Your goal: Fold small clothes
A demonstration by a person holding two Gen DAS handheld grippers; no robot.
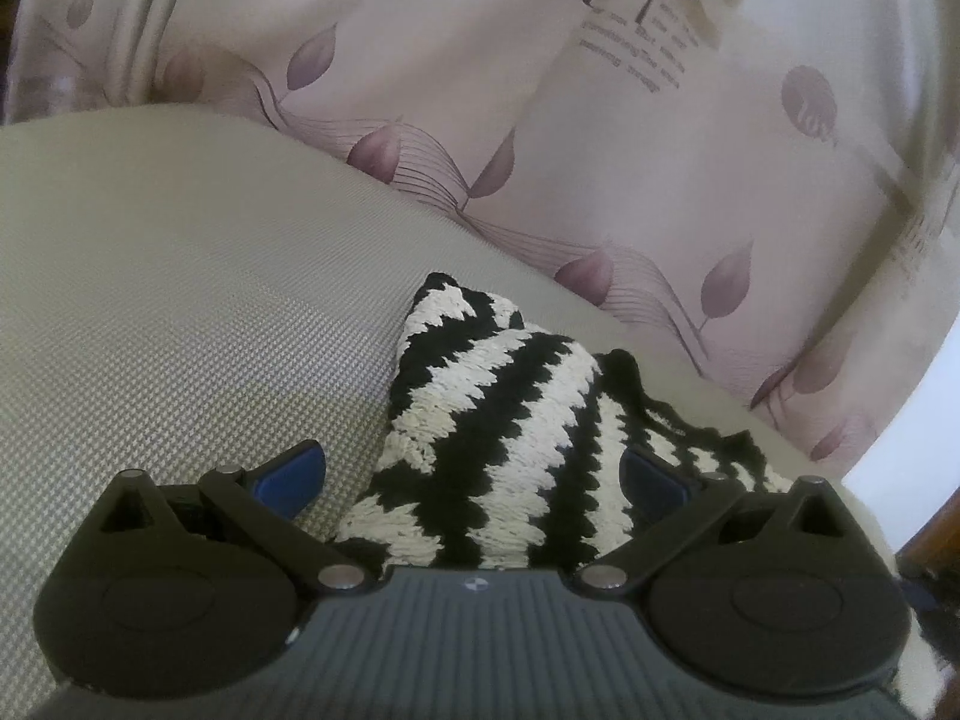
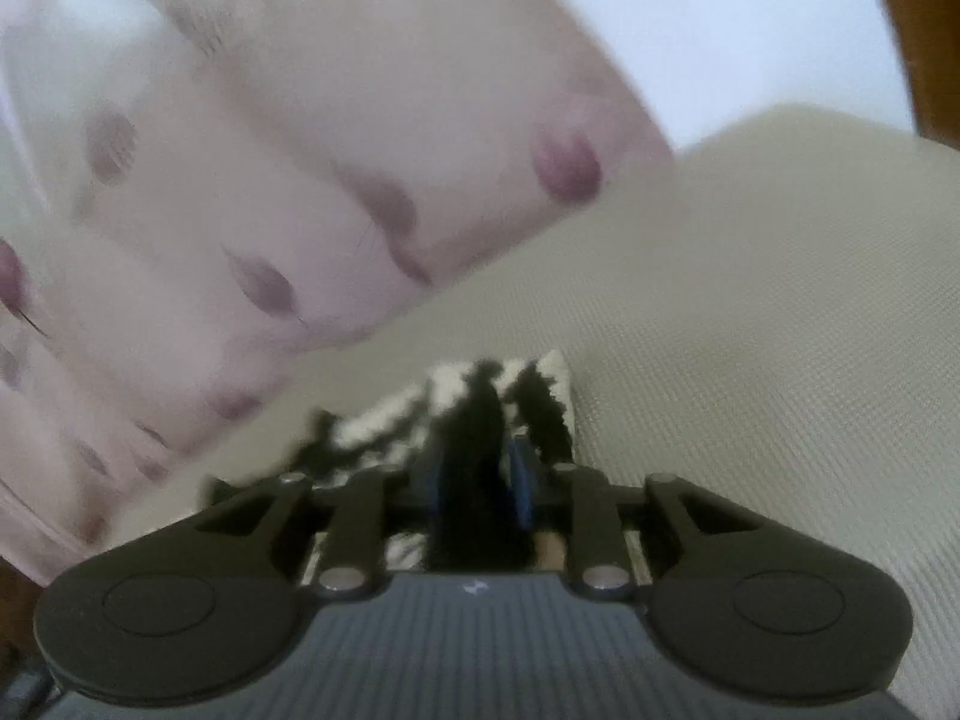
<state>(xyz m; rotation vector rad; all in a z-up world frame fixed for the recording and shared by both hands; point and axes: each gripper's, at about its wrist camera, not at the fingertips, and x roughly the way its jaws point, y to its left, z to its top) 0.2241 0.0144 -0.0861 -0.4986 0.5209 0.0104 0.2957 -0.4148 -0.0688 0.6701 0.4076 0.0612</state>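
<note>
Left tool point(image 1: 471, 474) spread around the striped knit garment point(image 1: 480, 420); right tool point(image 2: 483, 480) pinching its black fold, lower centre.

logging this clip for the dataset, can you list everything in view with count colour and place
knitted garment: one, black and cream zigzag stripes, bunched on the cushion, in front of both grippers
cushion: one, pale beige woven surface, under the garment
curtain: one, pinkish white with mauve leaf print and some lettering, hanging behind the cushion
wooden edge: one, brown, far right of the right wrist view; too little shows to say what it is
left gripper: one, black with blue pads, jaws wide open with the garment lying between them
right gripper: one, black with blue pads, jaws narrow with a dark fold of the garment between them; the view is blurred, so I cannot tell if the pads press on it
</note>
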